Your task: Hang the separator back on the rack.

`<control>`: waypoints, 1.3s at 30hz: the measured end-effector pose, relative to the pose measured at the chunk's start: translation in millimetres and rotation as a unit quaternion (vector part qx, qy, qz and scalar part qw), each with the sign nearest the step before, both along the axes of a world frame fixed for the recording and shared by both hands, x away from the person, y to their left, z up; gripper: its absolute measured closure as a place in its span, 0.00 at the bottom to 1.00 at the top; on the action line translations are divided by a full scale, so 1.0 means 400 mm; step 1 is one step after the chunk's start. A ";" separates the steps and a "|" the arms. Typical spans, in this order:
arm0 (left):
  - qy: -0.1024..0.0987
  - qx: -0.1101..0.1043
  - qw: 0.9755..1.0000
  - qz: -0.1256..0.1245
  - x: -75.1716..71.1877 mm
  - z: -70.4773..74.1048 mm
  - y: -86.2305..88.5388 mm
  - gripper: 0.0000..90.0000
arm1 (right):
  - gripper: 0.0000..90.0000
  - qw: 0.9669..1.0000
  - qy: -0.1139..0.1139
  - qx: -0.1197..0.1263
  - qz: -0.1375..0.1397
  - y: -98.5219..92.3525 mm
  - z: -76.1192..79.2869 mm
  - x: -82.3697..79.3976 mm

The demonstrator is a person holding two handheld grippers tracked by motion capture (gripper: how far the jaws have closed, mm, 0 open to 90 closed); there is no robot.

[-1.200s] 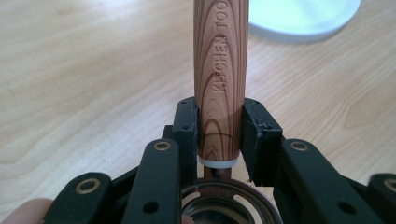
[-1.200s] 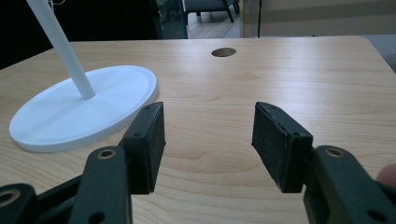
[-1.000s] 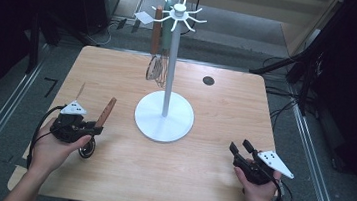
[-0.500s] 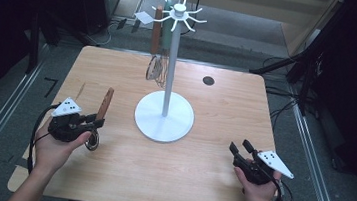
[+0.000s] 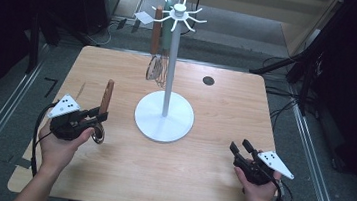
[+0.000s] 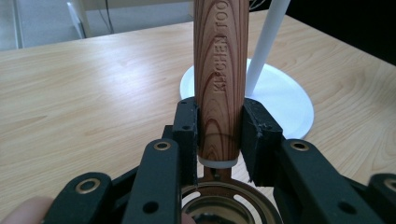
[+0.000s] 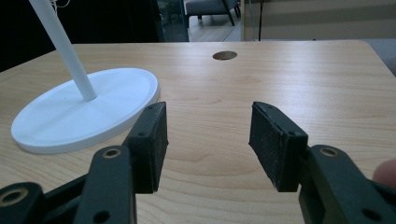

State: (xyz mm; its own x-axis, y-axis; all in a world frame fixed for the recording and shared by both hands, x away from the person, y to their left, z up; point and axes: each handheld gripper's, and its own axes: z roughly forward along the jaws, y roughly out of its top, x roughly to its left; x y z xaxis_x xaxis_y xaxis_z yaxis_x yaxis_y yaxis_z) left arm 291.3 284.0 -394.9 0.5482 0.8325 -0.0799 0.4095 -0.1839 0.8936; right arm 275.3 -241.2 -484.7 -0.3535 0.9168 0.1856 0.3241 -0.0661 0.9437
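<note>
The left gripper (image 6: 218,140) is clamped on a wooden-handled kitchen tool (image 6: 219,84), pads pressed to either side of the handle's lower end just above a white collar, so the handle's long axis runs straight out ahead of the jaws, up and away over the tabletop (image 5: 209,174), with its metal ring end tucked back beneath the gripper's body. Stamped lengthwise along the wood is "KITCHEN TOO", the rest cut off. Just beyond the handle sits the white stand (image 5: 165,115), while the right gripper (image 7: 208,140), well off to the side, has just narrowed its jaws a touch, yet they stand apart with nothing between them.
</note>
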 end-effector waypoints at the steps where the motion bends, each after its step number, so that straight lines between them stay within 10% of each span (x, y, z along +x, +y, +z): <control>1: -0.002 0.000 1.000 -0.001 0.000 0.002 -0.001 0.78 | 0.52 1.000 0.002 0.000 0.001 -0.001 0.000 0.000; 16: -0.030 -0.026 0.999 -0.021 0.005 0.038 -0.035 0.78 | 0.33 1.000 0.000 -0.002 -0.001 0.002 0.003 0.001; 39: -0.084 -0.057 0.994 -0.036 0.010 0.117 -0.097 0.78 | 0.35 1.000 0.002 -0.016 -0.003 0.002 -0.002 0.001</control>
